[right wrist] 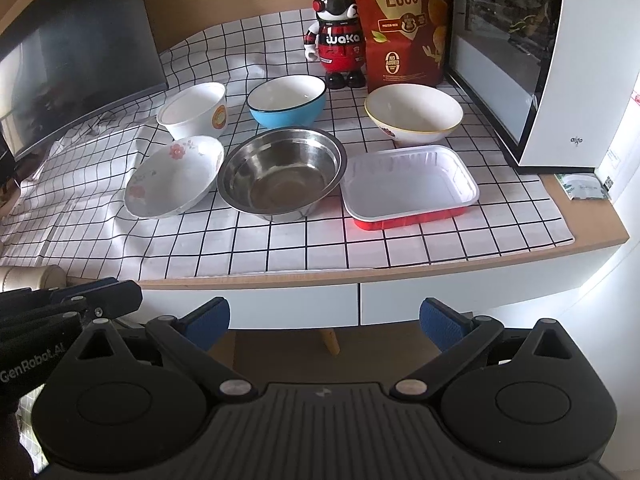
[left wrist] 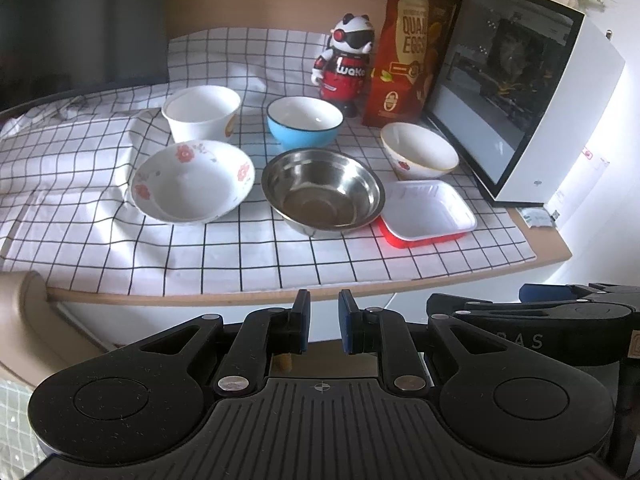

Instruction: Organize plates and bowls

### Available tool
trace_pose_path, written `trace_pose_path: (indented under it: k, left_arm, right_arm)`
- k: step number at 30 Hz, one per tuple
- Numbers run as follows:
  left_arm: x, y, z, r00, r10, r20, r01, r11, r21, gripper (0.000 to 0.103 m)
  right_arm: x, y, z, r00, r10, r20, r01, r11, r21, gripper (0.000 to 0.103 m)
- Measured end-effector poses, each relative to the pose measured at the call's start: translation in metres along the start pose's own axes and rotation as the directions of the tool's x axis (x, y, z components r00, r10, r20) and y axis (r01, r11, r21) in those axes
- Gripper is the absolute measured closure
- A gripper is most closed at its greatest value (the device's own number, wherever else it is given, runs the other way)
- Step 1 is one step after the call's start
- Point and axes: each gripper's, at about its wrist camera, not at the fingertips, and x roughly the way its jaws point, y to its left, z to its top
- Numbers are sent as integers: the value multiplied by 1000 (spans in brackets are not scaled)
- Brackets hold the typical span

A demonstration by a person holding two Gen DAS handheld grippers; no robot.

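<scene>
Black and blue-padded, the left gripper (left wrist: 324, 320) hangs nearest, short of the desk edge, its jaws drawn to a narrow gap with nothing between them. The right gripper (right wrist: 324, 324) sits beside it, also off the desk, jaws spread wide and empty.

Past the wooden desk edge (right wrist: 360, 268) lies a white cloth with a black grid (right wrist: 248, 248). Taking the stainless steel bowl (right wrist: 280, 176) as the clock's centre in the right wrist view: at 3 o'clock, just beside it, rests a rectangular tray, white inside and red outside (right wrist: 408, 184); at 9 o'clock a shallow white bowl with pink flowers (right wrist: 172, 178) tilts, its rim close against the steel — whether touching I cannot tell. At 12 o'clock stands a blue bowl with a white inside (right wrist: 286, 100), at 10 to 11 o'clock a deep white bowl with an orange emblem (right wrist: 194, 114), and at 1 to 2 o'clock a white bowl with a yellow rim (right wrist: 414, 114).

Further back, at 12 o'clock, stands a panda figure in red and black (right wrist: 338, 46), beside it a red-brown bag marked quail eggs (right wrist: 400, 24). At the far right stands a white box with a dark glass front (right wrist: 560, 80); at far left, a dark screen (right wrist: 84, 56).
</scene>
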Motion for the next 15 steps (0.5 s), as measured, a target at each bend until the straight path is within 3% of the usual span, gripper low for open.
trace_pose_path:
  k: [15]
  left_arm:
    - [3,7,-1,1000,-13,-14,12,1000,-10,84]
  right_arm:
    - [5,6,1,1000,3,-18,-3,1000,3,2]
